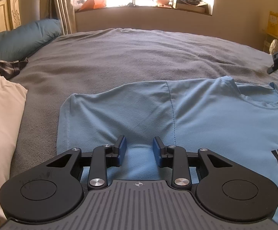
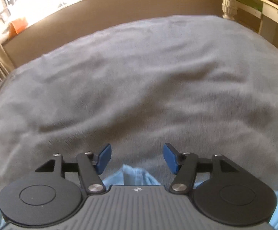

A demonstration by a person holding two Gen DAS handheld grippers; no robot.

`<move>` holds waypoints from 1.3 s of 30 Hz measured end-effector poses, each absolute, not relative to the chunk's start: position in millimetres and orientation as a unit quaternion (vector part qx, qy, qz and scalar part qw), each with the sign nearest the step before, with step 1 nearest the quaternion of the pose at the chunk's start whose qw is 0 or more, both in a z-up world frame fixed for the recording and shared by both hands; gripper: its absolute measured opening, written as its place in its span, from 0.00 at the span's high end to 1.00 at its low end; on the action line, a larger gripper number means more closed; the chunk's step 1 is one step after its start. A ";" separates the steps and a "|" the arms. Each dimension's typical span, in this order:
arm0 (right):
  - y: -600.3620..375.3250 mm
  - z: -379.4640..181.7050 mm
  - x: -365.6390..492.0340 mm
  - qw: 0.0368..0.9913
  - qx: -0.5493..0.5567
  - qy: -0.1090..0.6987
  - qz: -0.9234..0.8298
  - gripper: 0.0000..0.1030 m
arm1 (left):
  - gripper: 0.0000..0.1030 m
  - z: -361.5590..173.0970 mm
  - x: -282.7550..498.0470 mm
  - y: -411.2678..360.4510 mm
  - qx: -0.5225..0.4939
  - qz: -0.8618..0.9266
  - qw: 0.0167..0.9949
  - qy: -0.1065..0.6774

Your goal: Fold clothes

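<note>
2 grippers over a light blue t-shirt (image 1: 206, 115) spread flat on the near right of the grey blanket (image 1: 129, 57). Left gripper (image 1: 139, 149) pinches up a fabric ridge, right gripper (image 2: 137, 158) hangs open, empty, above the shirt's far edge.

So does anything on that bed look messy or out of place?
Mostly the light blue T-shirt: it lies on the grey blanket with a bunched ridge of cloth between the left gripper's fingers and creases fanning out from it. A plaid garment is crumpled by the blue pillow. Nothing looks spilled or damaged.
</note>
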State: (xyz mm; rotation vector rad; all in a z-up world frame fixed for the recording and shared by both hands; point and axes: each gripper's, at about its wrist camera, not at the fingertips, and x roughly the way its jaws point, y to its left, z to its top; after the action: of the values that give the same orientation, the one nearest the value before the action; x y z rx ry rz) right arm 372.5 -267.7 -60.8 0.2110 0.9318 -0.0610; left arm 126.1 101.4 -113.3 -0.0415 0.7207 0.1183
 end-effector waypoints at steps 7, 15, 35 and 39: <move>-236.5 -40.2 363.9 0.852 0.143 0.495 0.092 0.63 | 0.71 -112.5 126.1 103.7 -0.027 0.056 0.934 0.353; -143.3 -94.3 358.4 0.834 0.026 0.536 0.127 0.75 | 0.71 -113.0 124.9 104.5 -0.027 0.054 0.934 0.351; -159.3 -62.6 384.7 0.863 0.077 0.491 0.091 0.74 | 0.71 -113.6 123.3 106.6 -0.031 0.048 0.936 0.346; -195.3 -38.1 383.6 0.829 0.083 0.544 0.101 0.72 | 0.71 -112.3 125.2 108.9 -0.039 0.047 0.934 0.352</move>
State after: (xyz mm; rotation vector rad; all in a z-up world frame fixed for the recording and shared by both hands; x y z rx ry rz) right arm 383.6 -195.3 -38.1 0.1760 1.1556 0.2149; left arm 125.2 108.9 -112.3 -0.0797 0.7194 0.0960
